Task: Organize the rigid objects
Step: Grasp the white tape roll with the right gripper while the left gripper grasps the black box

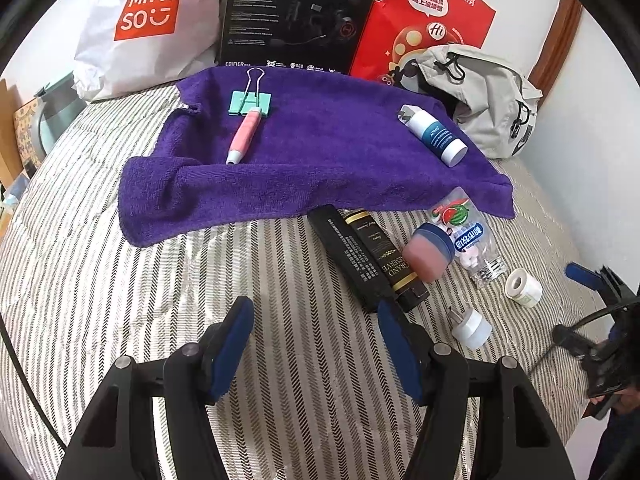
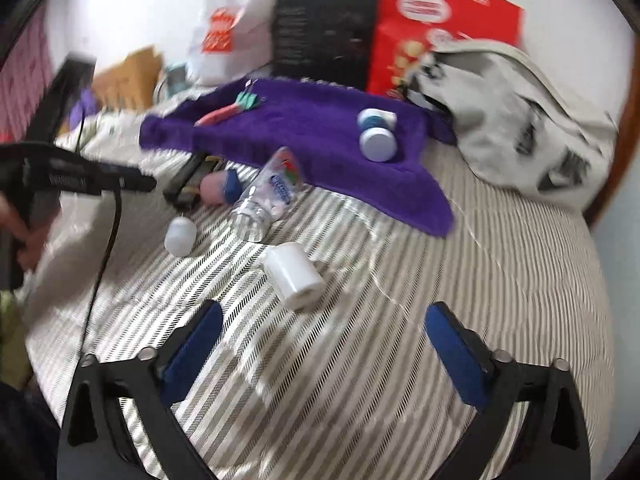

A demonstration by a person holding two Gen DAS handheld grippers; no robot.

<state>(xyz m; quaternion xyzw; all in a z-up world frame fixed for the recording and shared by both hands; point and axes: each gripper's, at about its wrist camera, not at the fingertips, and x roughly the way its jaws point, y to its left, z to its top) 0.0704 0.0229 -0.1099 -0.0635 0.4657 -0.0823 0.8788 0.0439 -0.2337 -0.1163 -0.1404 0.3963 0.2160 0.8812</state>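
A purple towel [image 1: 304, 152] lies on the striped bed and carries a teal binder clip [image 1: 250, 102], a pink pen-like stick [image 1: 244, 136] and a white-and-blue bottle [image 1: 436, 136]. In front of the towel lie a black box [image 1: 360, 256], a pink-and-blue cup [image 1: 430, 252], a clear plastic bottle [image 1: 468, 232], a white tape roll [image 1: 522, 286] and a small white plug [image 1: 470, 326]. My left gripper [image 1: 314, 344] is open above bare bedding, just short of the black box. My right gripper [image 2: 320, 348] is open, close behind the white tape roll [image 2: 294, 276]. The right wrist view is blurred.
Against the wall stand a white Miniso bag [image 1: 148, 24], a black headset box [image 1: 300, 16] and a red paper bag [image 1: 424, 20]. A grey backpack [image 1: 492, 100] slumps at the right. A person's hand [image 2: 24, 236] holds the left gripper's handle.
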